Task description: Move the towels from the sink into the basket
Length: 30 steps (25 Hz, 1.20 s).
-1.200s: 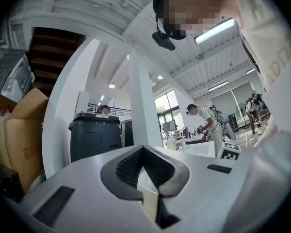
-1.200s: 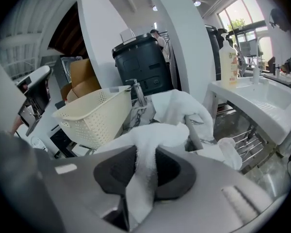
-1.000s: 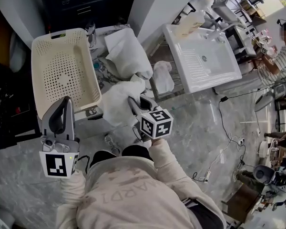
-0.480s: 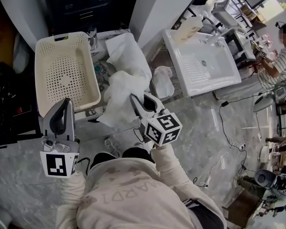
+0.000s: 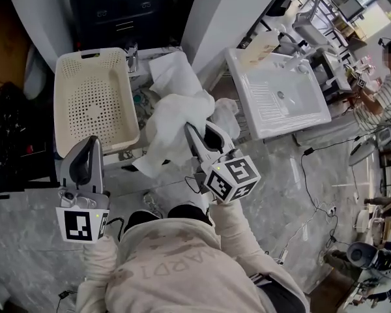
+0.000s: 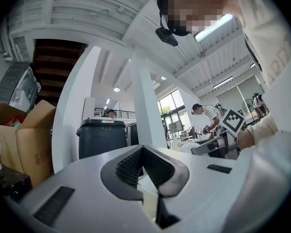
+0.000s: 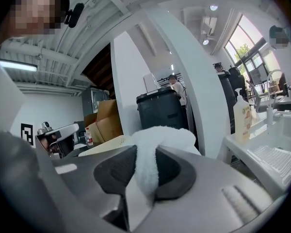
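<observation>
My right gripper [image 5: 194,135] is shut on a white towel [image 5: 173,126], which hangs bunched from its jaws above the floor between the basket and the sink. In the right gripper view the towel [image 7: 160,135] fills the gap between the pads of the right gripper [image 7: 145,165]. The cream perforated basket [image 5: 91,100] stands at upper left with nothing seen inside it. The white sink [image 5: 293,103] is at upper right. A second white towel [image 5: 173,74] lies spread behind the held one, and a smaller one [image 5: 227,113] sits beside the sink. My left gripper [image 5: 90,150] hovers near the basket, shut and holding nothing [image 6: 143,152].
A dark bin [image 7: 160,113] and cardboard boxes stand beyond the basket. A soap bottle [image 7: 238,115] is on the sink's rim. Cables [image 5: 300,207] trail over the marble floor at right. A person [image 5: 381,77] works at a bench far right.
My right gripper has risen with the towel, which now hangs higher and nearer the basket's level. The left gripper has stayed where it was.
</observation>
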Motion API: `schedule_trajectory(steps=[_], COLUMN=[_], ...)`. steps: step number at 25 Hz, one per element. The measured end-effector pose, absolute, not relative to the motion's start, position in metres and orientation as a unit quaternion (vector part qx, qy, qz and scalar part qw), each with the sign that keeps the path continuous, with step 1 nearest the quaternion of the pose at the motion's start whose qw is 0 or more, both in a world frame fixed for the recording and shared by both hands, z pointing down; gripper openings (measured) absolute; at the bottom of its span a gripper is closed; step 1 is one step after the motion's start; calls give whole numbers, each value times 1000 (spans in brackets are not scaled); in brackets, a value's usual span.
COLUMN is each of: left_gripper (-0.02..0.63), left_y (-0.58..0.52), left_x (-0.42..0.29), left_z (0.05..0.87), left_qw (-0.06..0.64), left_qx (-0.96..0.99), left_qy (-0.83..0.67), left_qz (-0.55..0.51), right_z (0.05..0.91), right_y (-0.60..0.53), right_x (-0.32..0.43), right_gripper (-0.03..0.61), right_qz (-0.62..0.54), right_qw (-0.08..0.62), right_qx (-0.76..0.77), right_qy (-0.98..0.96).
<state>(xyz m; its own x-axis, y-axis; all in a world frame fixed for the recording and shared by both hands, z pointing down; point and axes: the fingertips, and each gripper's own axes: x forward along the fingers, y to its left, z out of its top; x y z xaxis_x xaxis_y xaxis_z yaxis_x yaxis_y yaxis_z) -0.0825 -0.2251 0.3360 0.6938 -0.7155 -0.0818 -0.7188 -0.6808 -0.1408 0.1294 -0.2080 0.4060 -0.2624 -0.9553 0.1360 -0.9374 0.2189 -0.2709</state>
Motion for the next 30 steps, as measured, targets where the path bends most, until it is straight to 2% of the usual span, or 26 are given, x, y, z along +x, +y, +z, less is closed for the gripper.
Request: schedule_trajectory(steps=[9,30], left_gripper=[2,2], left_y=[-216,-201], left_x=[-92,-125], left_z=[330,319], left_qw=[86,92], left_qx=[-907,-884], left_qy=[412,458], left_qz=[12,18], right_z=[373,235], right_y=[-217,-238], right_x=[130,109], right_gripper=[100,100], right_qz=[-124,-10], right_qw=[58,104], right_qx=[-598,-560], right_qy=[790,822])
